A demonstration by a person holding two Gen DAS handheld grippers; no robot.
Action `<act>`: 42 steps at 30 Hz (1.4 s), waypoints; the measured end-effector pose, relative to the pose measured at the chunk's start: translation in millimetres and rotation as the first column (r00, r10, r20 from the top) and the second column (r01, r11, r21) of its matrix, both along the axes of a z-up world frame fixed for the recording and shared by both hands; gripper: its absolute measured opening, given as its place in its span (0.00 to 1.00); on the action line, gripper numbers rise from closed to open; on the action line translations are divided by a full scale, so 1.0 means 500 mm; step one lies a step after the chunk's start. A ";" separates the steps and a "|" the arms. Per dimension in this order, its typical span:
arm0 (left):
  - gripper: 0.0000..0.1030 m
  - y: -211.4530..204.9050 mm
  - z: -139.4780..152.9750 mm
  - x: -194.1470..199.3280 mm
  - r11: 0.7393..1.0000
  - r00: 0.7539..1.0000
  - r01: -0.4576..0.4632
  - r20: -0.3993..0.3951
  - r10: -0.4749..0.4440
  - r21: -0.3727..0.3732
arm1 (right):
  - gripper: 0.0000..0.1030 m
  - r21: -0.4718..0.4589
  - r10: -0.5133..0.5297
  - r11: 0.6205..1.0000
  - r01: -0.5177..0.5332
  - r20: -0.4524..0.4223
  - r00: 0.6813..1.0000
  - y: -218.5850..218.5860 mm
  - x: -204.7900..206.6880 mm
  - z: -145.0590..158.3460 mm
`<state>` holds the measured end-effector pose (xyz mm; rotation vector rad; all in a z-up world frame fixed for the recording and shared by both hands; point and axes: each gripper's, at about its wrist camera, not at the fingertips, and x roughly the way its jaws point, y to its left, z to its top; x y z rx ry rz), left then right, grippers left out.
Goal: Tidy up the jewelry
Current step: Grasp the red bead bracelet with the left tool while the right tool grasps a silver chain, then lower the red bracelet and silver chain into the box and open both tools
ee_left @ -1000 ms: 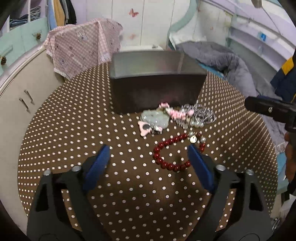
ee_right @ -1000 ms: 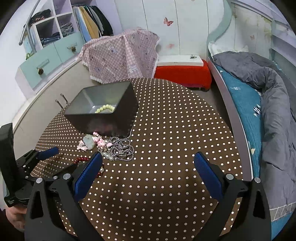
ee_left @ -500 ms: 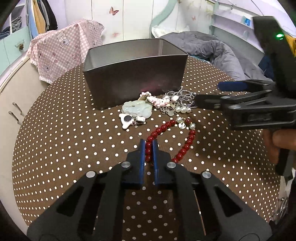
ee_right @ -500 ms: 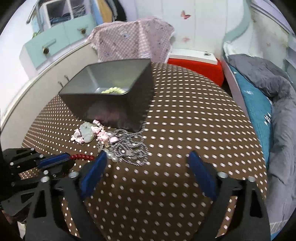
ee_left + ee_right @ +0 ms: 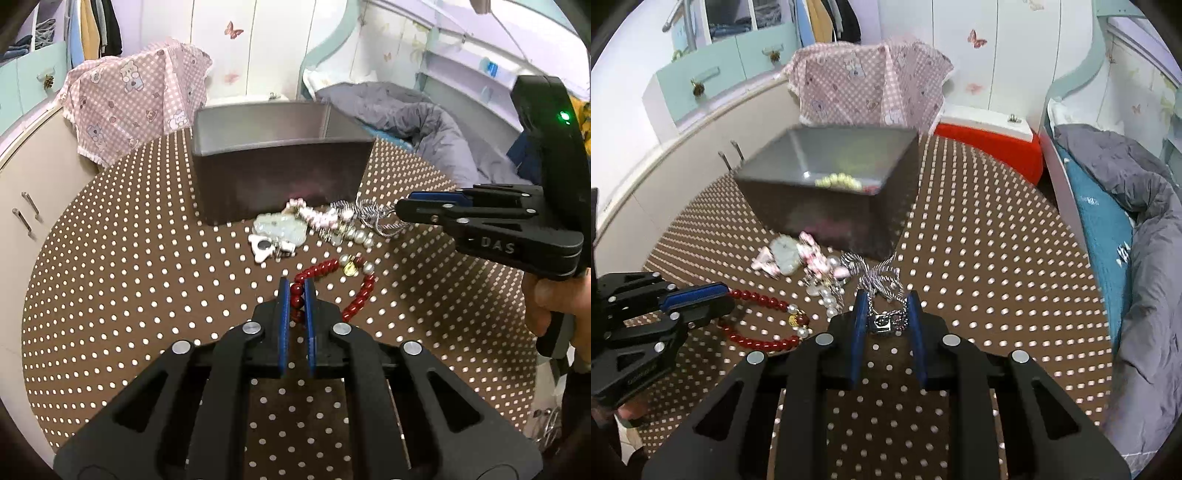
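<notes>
I am working over a round table (image 5: 110, 295) covered in brown cloth with white dots, in a bedroom: mint drawers and a cream cabinet stand at the left, a pink checked cloth (image 5: 868, 85) is draped behind the table, a red stool (image 5: 990, 144) sits beside it, and a bed with a grey quilt (image 5: 417, 125) runs along the right. I count one dark metal box (image 5: 280, 173) on the table, with one string of pale yellow-green beads (image 5: 837, 181) inside it. In front of the box lie one pale green pendant (image 5: 280, 227), one pink bead strand (image 5: 314, 218), one group of white pearls (image 5: 356, 236), one red bead bracelet (image 5: 354, 295) and one silver chain (image 5: 882, 280) with a small padlock charm. My left gripper (image 5: 296, 291) is clenched on the red bead bracelet, near the table's middle. My right gripper (image 5: 886, 314) has just been closing, with the chain and charm between its pads; I cannot tell whether they press on it yet.
</notes>
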<state>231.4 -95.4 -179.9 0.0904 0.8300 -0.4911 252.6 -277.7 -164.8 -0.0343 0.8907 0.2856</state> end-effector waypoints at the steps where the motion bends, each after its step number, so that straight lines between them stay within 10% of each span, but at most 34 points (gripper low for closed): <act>1: 0.07 0.002 0.010 -0.003 1.000 1.000 0.001 0.008 -0.001 -0.013 | 0.19 0.010 0.002 1.000 -0.002 0.012 1.000 -0.004 -0.005 0.013; 29: 0.08 0.102 0.283 0.041 0.987 0.953 0.002 0.299 0.045 -0.158 | 0.19 0.002 0.171 0.983 -0.183 0.356 0.919 0.043 -0.011 0.375; 42: 0.08 0.061 0.311 0.134 0.987 0.956 0.030 0.294 0.019 -0.160 | 0.19 0.038 0.173 0.979 -0.199 0.358 0.918 0.054 0.085 0.409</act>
